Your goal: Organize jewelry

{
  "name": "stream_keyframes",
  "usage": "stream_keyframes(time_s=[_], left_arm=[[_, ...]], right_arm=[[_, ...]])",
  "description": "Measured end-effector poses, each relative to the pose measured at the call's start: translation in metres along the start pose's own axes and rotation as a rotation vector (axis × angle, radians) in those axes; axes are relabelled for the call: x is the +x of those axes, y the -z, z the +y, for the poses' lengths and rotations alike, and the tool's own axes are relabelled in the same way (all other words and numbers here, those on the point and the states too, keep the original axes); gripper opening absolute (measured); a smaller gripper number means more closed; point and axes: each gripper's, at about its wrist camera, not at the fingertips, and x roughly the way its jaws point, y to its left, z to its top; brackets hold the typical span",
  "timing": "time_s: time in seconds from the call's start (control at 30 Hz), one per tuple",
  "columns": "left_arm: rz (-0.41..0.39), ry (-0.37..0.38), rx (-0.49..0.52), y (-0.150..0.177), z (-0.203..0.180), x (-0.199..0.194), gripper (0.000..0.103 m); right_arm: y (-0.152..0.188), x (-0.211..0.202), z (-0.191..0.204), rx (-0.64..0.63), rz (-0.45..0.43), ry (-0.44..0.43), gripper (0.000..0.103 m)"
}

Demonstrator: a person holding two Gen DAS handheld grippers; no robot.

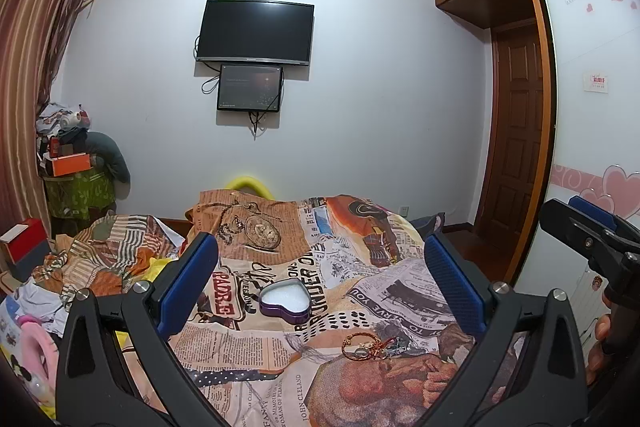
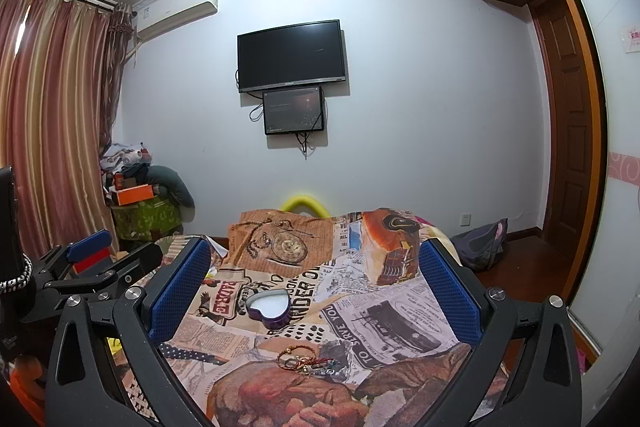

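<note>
A small pile of jewelry (image 1: 372,346), a gold bangle with red cord bracelets and metal charms, lies on the newspaper-print bedspread (image 1: 248,347). It also shows in the right wrist view (image 2: 306,359). Behind it stands an open purple heart-shaped box (image 1: 285,301) with a white lining, also in the right wrist view (image 2: 268,307). My left gripper (image 1: 320,275) is open and empty, above and short of the jewelry. My right gripper (image 2: 316,279) is open and empty, also short of it. The right gripper shows at the edge of the left wrist view (image 1: 592,231).
The bed is covered by the patterned spread, with crumpled clothes and a pink item (image 1: 32,347) at its left. A red box (image 1: 22,239) stands left. A TV (image 1: 254,31) hangs on the far wall. A wardrobe (image 1: 592,107) and door (image 1: 516,131) stand right.
</note>
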Motion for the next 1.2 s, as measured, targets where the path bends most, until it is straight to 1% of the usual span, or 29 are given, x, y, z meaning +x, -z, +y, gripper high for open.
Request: stream_keyframes(time_s=[0.53, 0.8, 1.0, 1.2], left_arm=[[-0.001, -0.006, -0.008, 0.0, 0.001, 0.0, 0.103], [0.009, -0.004, -0.008, 0.001, 0.002, 0.006, 0.103], [0.037, 0.0, -0.013, 0.003, 0.004, 0.022, 0.103], [0.11, 0.011, -0.027, 0.01, 0.008, 0.053, 0.103]], right_arm=[[0.003, 0.003, 0.0, 0.002, 0.009, -0.006, 0.103], [0.006, 0.009, 0.0, -0.004, 0.024, -0.005, 0.103], [0.008, 0.019, -0.002, -0.003, 0.048, -0.001, 0.103], [0.016, 0.038, -0.01, 0.003, 0.099, 0.008, 0.103]])
